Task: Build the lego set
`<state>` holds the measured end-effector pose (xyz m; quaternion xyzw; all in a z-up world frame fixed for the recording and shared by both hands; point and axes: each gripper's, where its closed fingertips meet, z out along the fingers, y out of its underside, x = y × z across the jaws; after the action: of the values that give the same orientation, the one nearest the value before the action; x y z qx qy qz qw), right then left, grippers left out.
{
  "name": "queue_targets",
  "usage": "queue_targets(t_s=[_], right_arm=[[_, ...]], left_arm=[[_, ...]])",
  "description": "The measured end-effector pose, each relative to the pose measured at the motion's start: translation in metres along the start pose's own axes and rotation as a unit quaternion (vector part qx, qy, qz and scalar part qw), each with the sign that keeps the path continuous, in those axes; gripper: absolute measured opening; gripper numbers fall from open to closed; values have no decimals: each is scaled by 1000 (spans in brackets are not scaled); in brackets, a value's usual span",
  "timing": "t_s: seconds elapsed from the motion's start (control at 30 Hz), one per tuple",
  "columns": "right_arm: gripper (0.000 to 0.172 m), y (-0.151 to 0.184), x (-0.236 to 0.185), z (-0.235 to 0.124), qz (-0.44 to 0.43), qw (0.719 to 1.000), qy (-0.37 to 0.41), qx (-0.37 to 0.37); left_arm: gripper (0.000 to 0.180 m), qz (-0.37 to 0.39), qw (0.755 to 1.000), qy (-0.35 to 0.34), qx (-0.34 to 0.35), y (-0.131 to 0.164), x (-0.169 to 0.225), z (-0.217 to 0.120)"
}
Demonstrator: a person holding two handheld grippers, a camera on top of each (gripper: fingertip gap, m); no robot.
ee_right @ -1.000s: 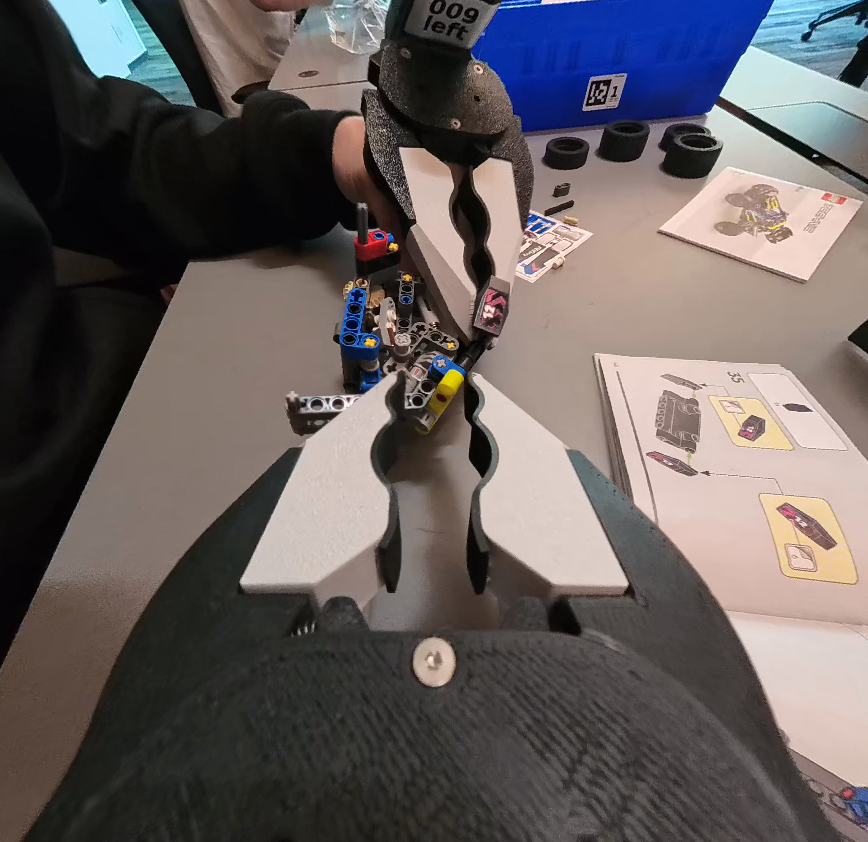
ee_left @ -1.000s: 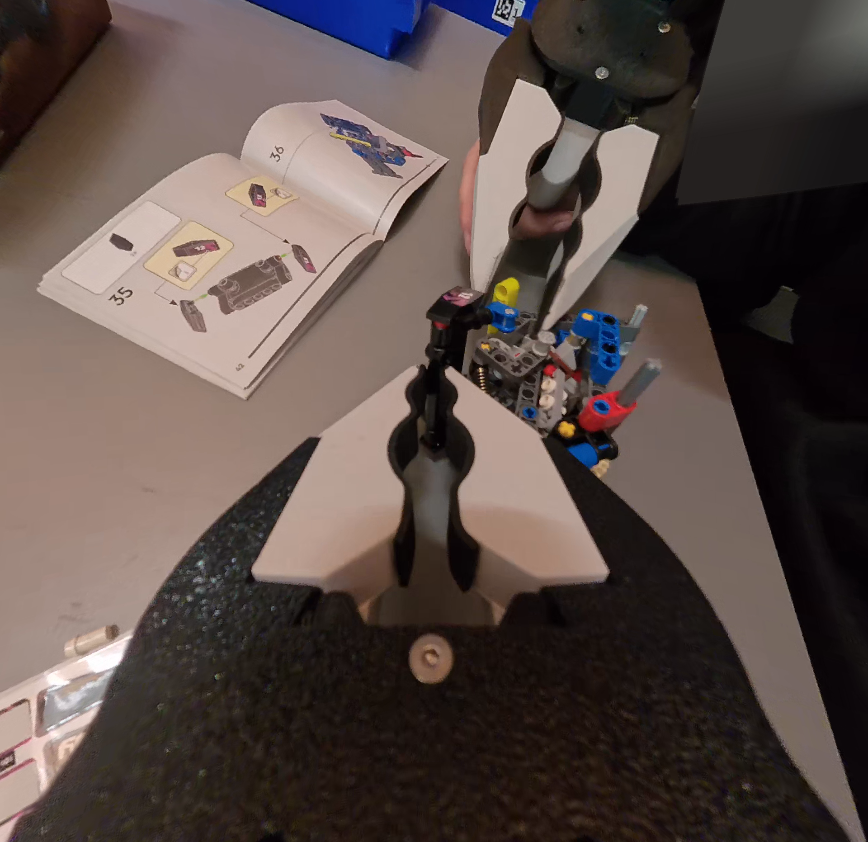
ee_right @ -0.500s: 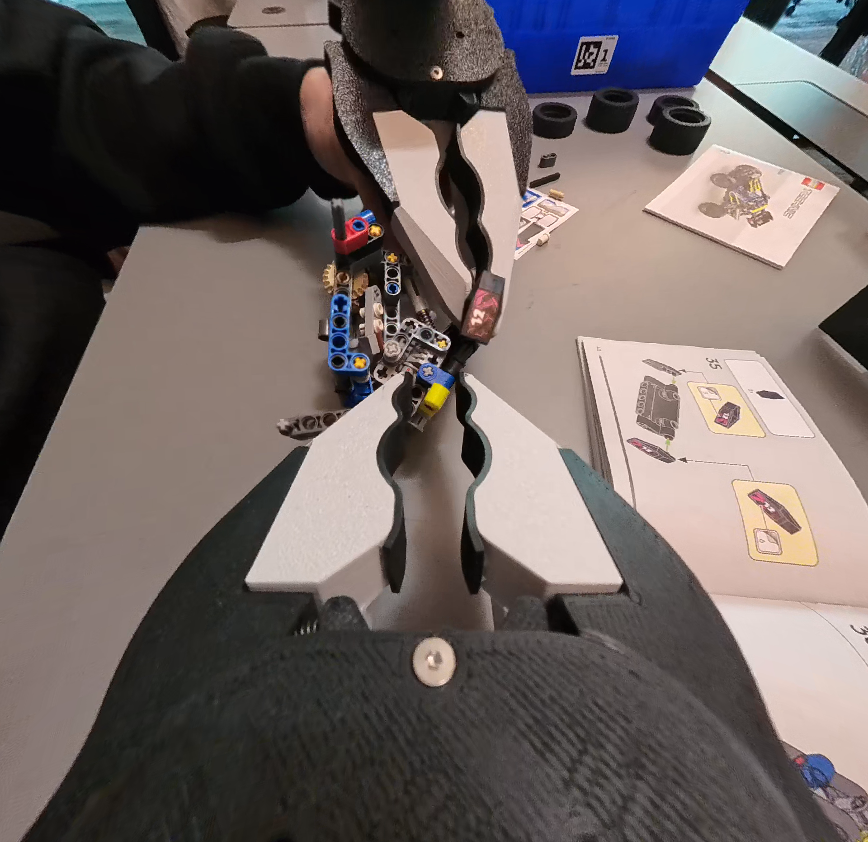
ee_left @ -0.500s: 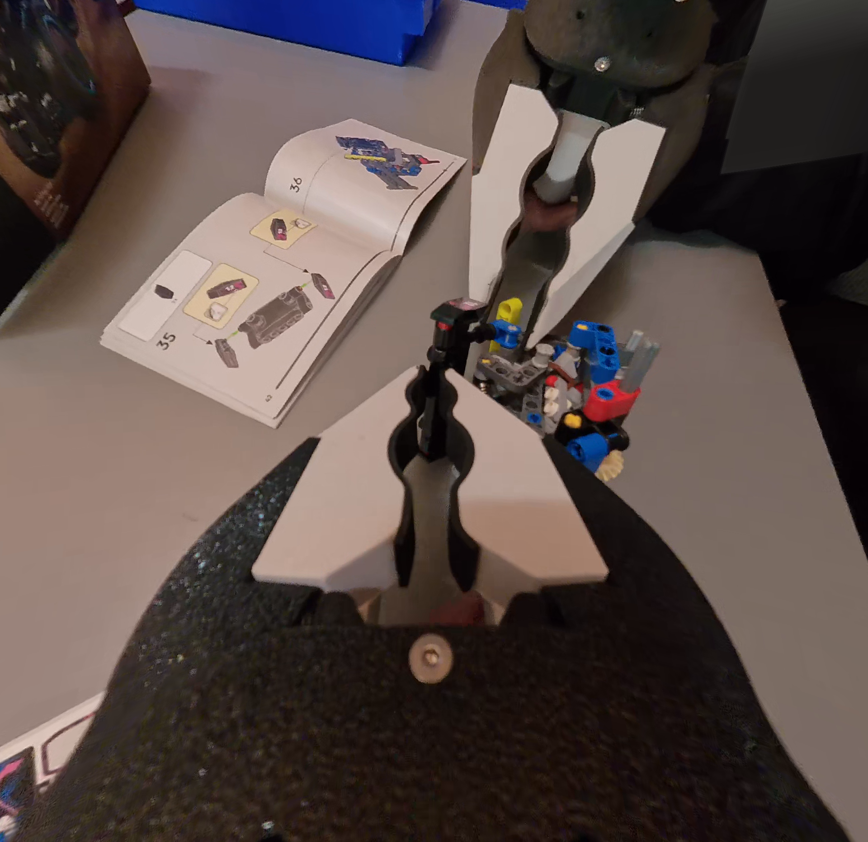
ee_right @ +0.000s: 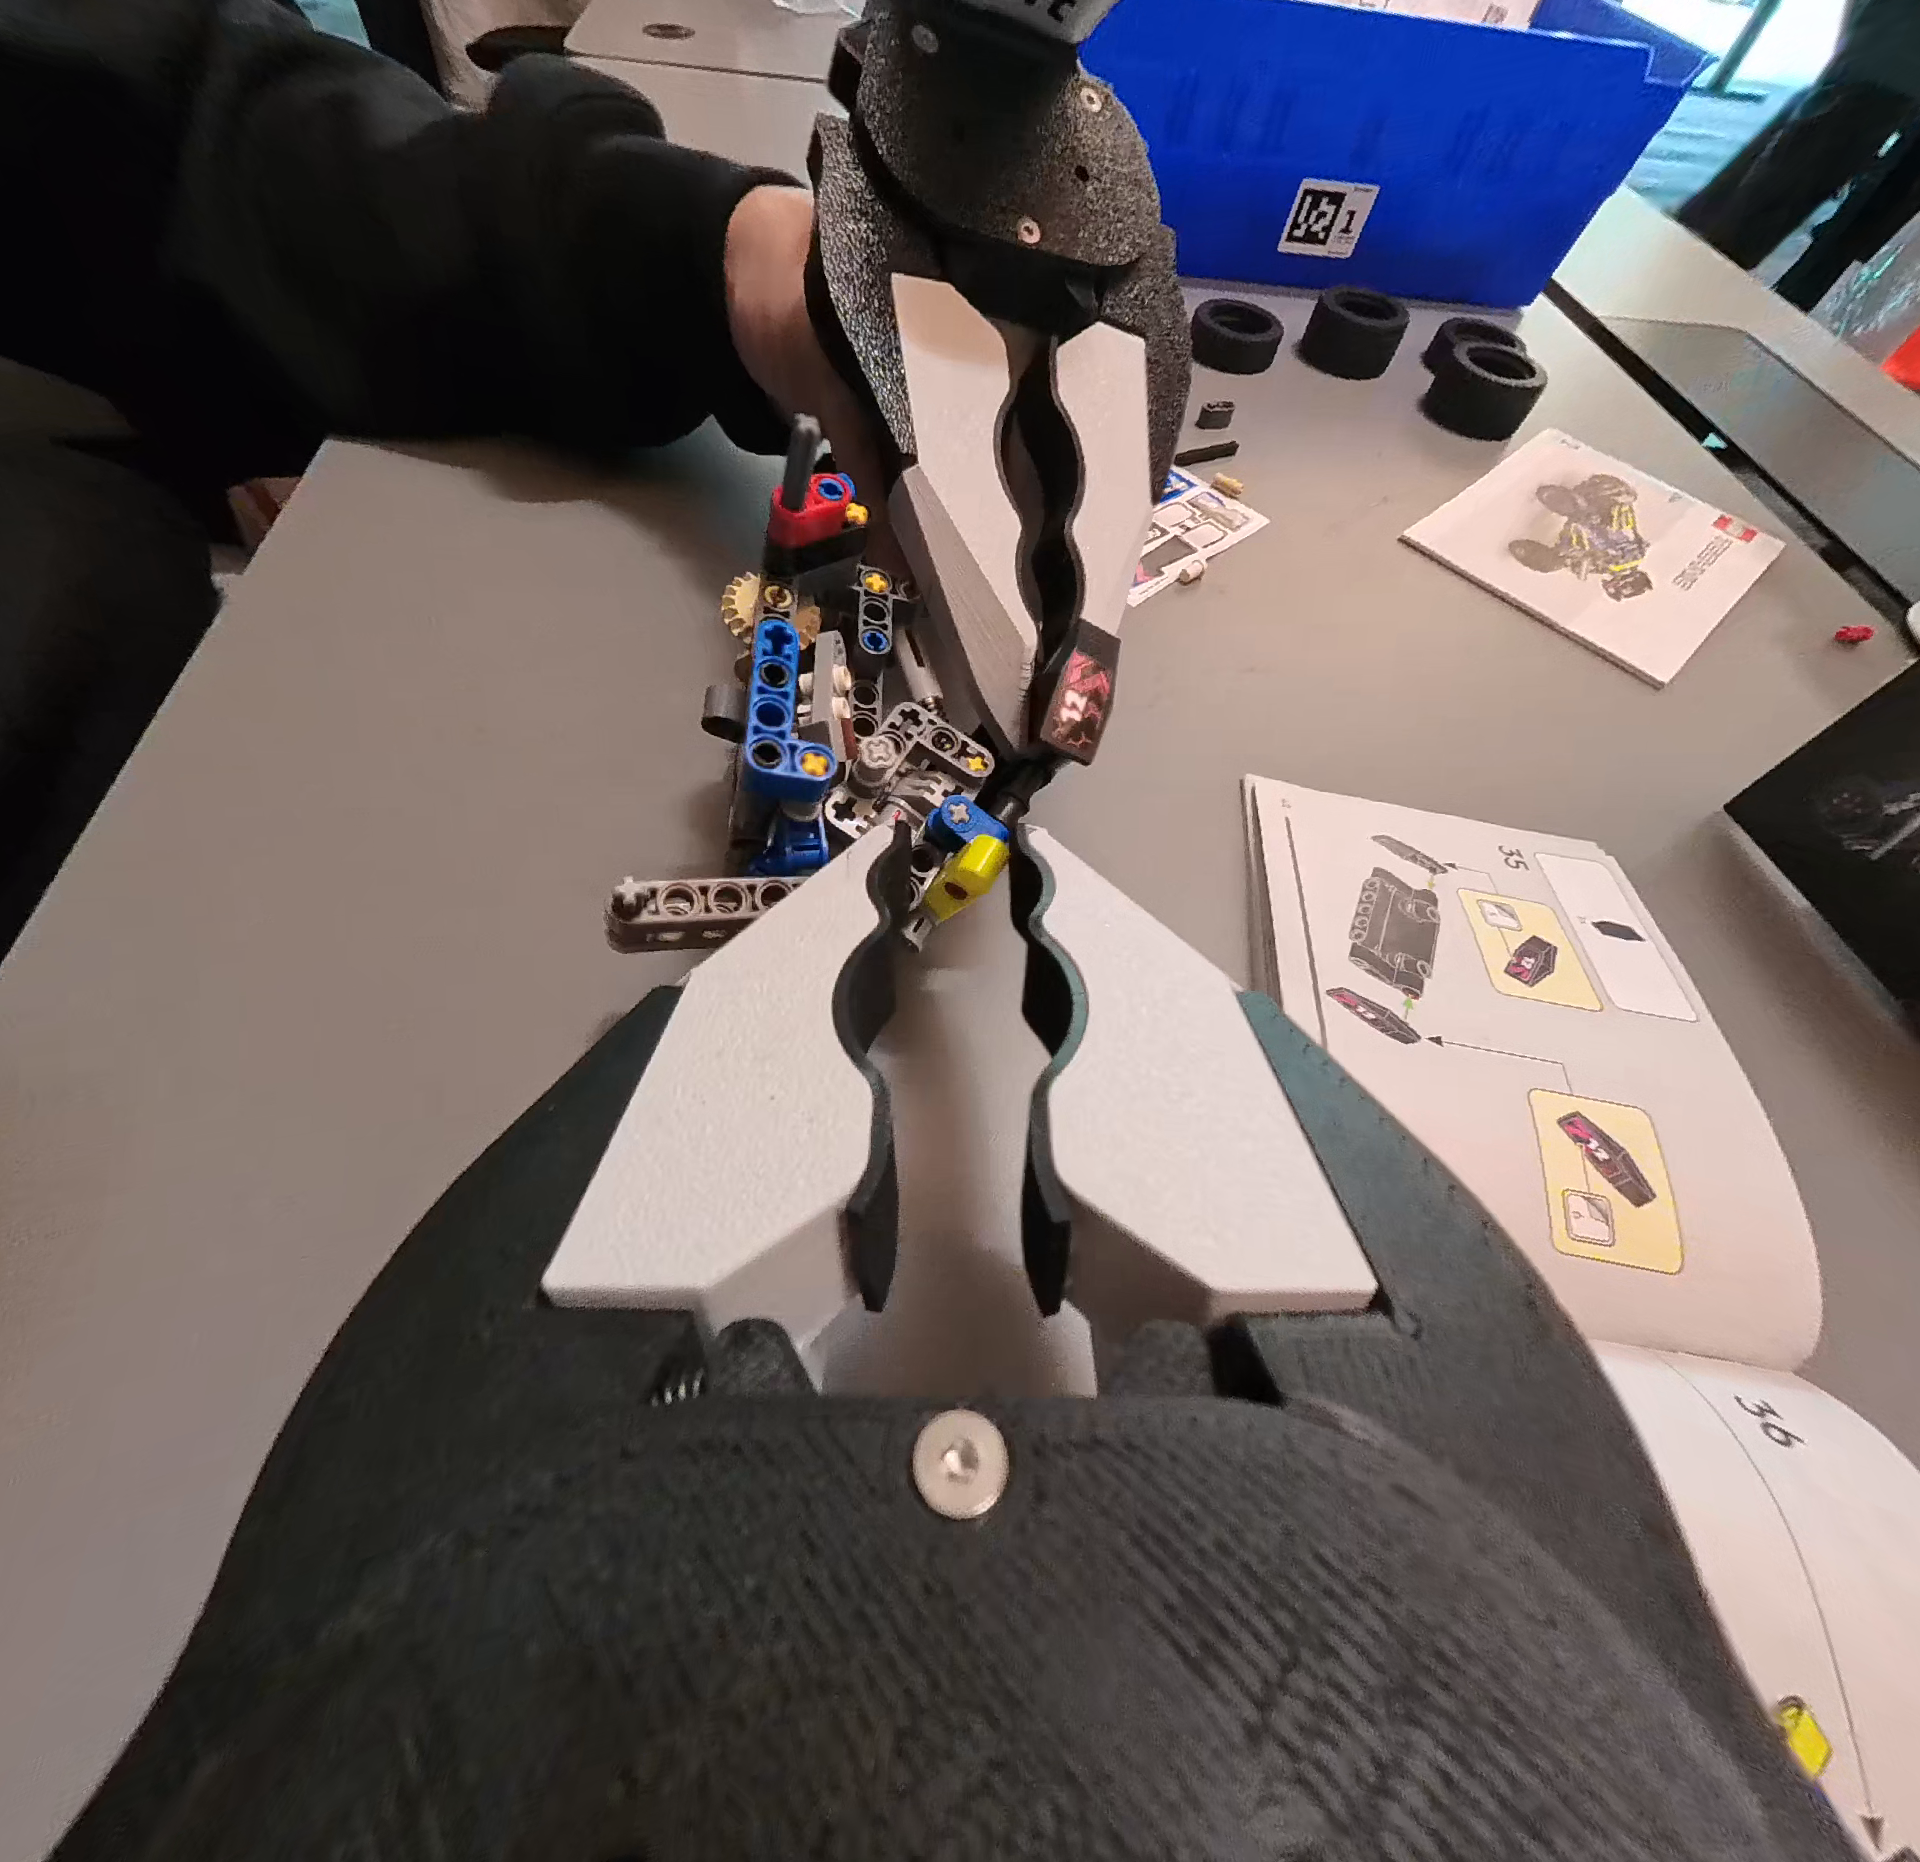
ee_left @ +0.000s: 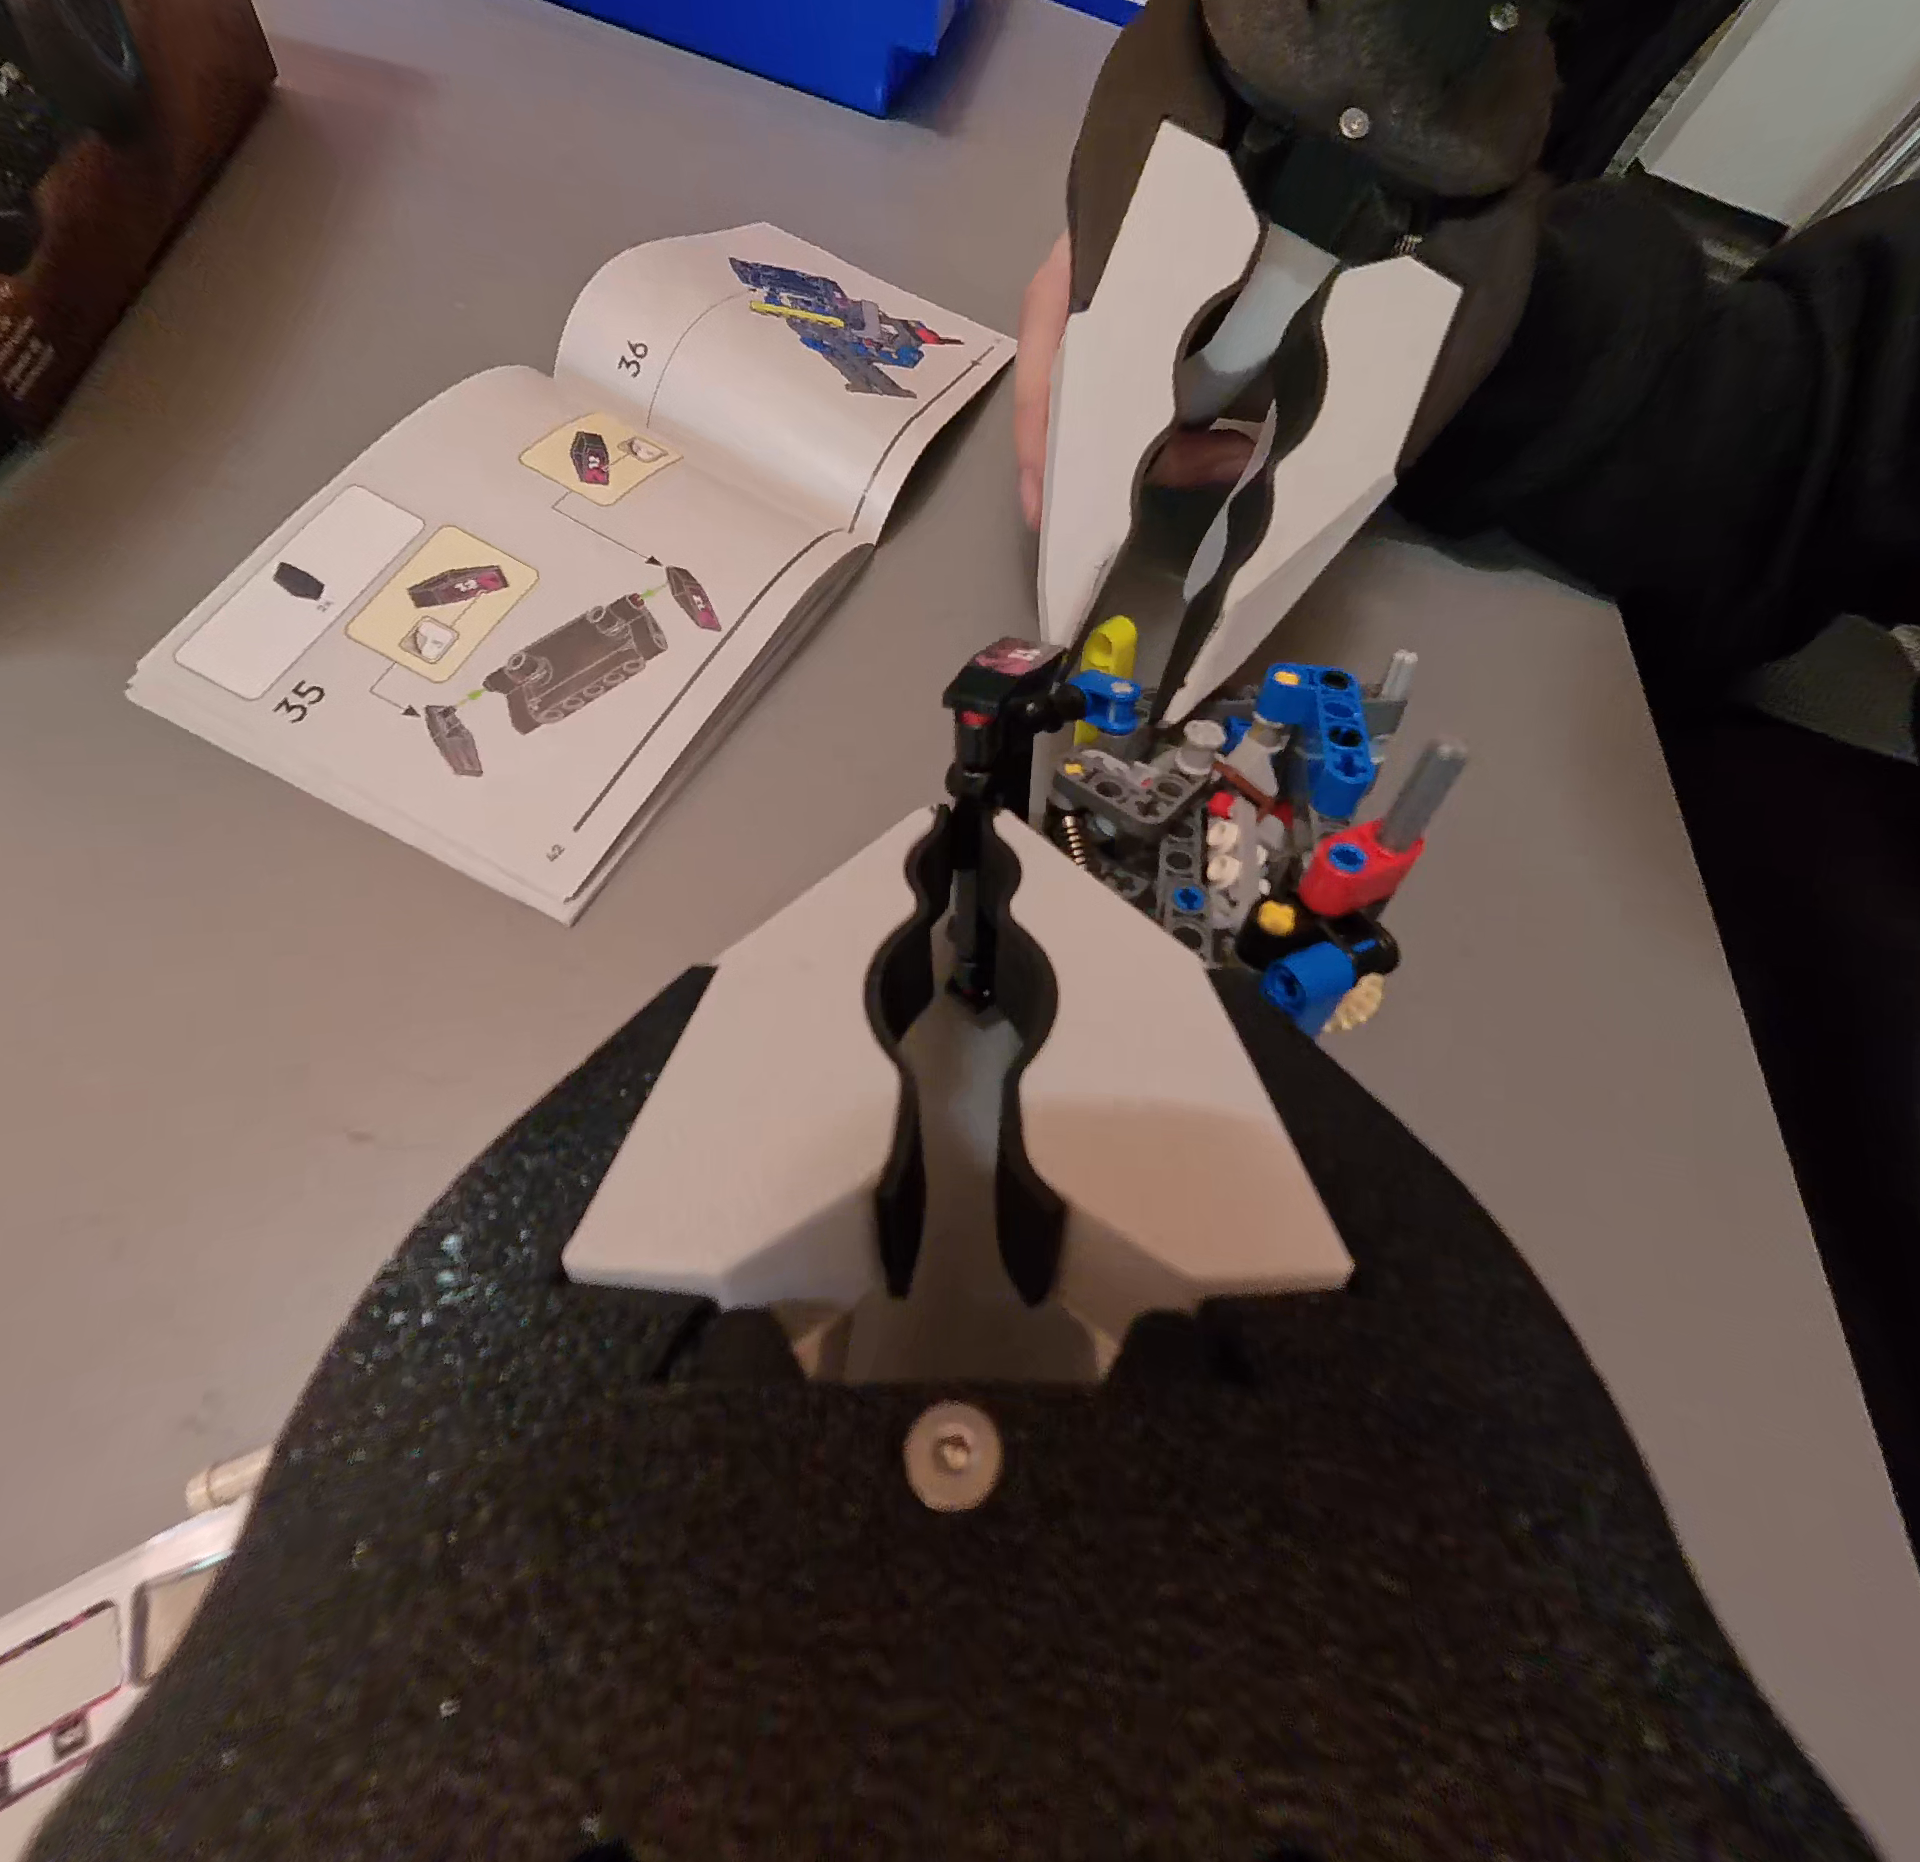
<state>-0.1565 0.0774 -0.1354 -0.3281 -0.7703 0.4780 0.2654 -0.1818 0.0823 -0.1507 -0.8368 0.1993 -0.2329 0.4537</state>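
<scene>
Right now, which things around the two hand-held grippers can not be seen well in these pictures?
- Left wrist view: the lower end of the black piece is hidden between the left hand-held gripper's fingers.
- Left wrist view: the sheet at the bottom-left corner is cut off by the edge.
- Right wrist view: the small red thing on the table is too small to identify.

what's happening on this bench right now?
A person works two handheld grippers over a multicoloured plastic brick assembly on the grey table. The left gripper is shut on a thin black rod topped by a small black stickered brick, held against the assembly's yellow and blue end. The right gripper grips that yellow and blue end. An open instruction booklet lies alongside.
</scene>
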Motion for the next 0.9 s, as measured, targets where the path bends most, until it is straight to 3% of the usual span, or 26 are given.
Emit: queue_targets(t_s=[0.2,0.9], right_arm=[[7,-1,4,-5,10,1000,1,10],[9,4,-8,11,-34,999,-22,-23]], left_arm=[[0,3,1000,3,0,2,-3,-5],[0,35,997,50,-43,12,4,-2]])
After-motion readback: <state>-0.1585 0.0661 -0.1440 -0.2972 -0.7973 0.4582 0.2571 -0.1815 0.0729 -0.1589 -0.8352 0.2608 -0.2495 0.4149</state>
